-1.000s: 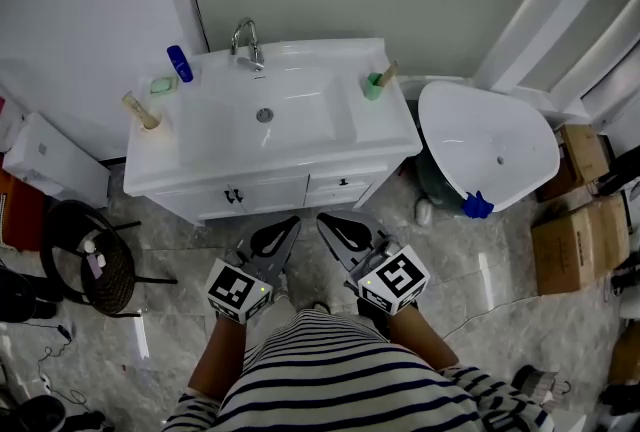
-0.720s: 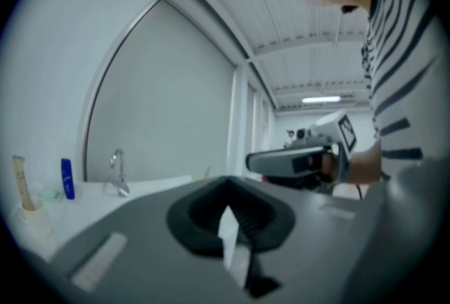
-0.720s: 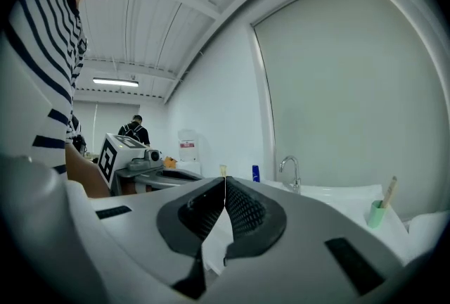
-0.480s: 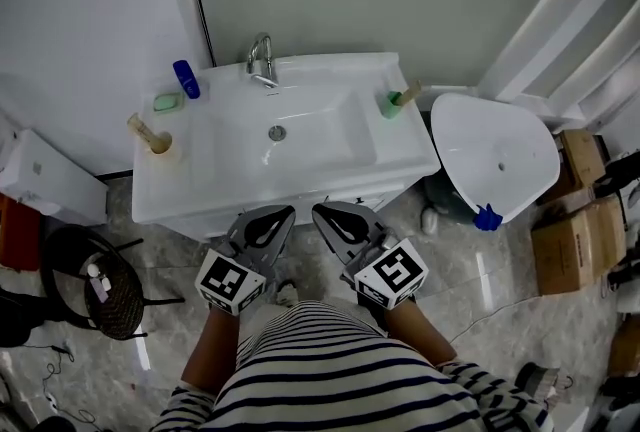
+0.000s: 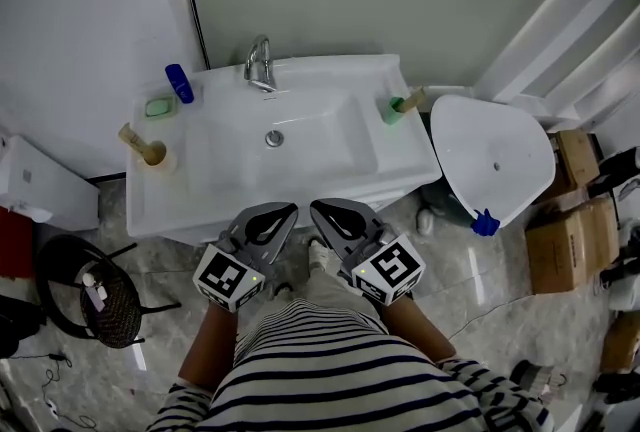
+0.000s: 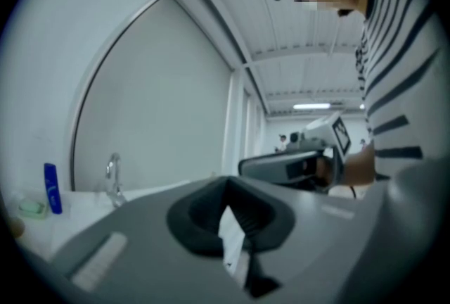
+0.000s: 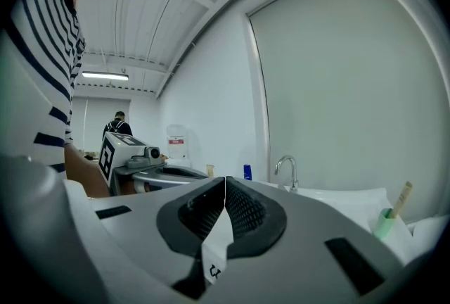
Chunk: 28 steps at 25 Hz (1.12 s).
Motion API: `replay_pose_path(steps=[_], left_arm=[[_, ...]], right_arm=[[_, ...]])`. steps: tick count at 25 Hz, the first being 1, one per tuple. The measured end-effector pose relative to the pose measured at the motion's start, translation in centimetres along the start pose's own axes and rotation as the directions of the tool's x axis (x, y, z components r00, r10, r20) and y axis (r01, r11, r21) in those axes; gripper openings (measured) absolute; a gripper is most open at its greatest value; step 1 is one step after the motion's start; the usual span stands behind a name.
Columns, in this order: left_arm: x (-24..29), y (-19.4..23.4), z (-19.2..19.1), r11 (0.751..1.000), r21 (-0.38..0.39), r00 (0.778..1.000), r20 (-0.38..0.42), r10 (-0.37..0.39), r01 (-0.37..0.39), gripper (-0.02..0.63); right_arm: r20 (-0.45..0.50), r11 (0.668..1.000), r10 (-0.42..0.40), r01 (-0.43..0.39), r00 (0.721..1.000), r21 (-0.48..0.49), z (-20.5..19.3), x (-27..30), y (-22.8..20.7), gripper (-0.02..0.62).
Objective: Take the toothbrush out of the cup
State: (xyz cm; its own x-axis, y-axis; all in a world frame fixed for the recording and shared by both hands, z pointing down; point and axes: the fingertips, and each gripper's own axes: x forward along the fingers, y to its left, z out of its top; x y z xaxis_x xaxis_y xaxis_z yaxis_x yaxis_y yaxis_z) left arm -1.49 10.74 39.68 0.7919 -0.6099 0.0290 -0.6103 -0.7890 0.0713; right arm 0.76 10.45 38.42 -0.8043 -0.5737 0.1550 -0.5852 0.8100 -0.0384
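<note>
Both pairs of jaws are pressing shut with nothing between them. The left gripper and right gripper are hanging side by side at the near edge of the sink. The toothbrush is leaning in the green cup on the sink's far right corner. It is well apart from both grippers, ahead and to the right of the right one.

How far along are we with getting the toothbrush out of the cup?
Nothing is done yet: the wooden-handled toothbrush stands in the small green cup at the white sink's right edge. In hand: nothing; the left tongs and right tongs are shut and empty, in front of the sink. Left: reach, grip the handle, lift it out.
</note>
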Motion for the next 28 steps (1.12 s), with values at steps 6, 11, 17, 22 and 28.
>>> replay_pose_path(steps=[6, 11, 17, 22, 28], left_arm=[[3.1, 2.8, 0.4, 1.000, 0.007, 1.000, 0.006, 0.020, -0.020, 0.008], [6.8, 5.8, 1.3, 0.999, 0.027, 0.999, 0.004, 0.043, -0.043, 0.008], [11.7, 8.0, 2.0, 0.998, 0.044, 0.999, 0.006, 0.053, -0.053, 0.008], [15.1, 9.1, 2.3, 0.997, 0.047, 0.998, 0.000, 0.064, -0.064, 0.008], [17.2, 10.1, 1.8, 0.996, 0.031, 0.996, 0.008, 0.084, -0.084, 0.008]], right_arm=[[-0.002, 1.000, 0.027, -0.027, 1.000, -0.001, 0.3, 2.1, -3.9, 0.006], [0.002, 0.999, 0.050, -0.050, 0.999, -0.009, 1.1, 3.9, -8.3, 0.006], [0.004, 0.998, 0.064, -0.064, 0.998, -0.015, 1.6, 4.7, -13.4, 0.006], [0.000, 0.996, 0.086, -0.086, 0.996, -0.003, 1.7, 4.9, -16.4, 0.006], [-0.007, 0.994, 0.109, -0.109, 0.994, -0.008, 1.4, 5.4, -18.5, 0.006]])
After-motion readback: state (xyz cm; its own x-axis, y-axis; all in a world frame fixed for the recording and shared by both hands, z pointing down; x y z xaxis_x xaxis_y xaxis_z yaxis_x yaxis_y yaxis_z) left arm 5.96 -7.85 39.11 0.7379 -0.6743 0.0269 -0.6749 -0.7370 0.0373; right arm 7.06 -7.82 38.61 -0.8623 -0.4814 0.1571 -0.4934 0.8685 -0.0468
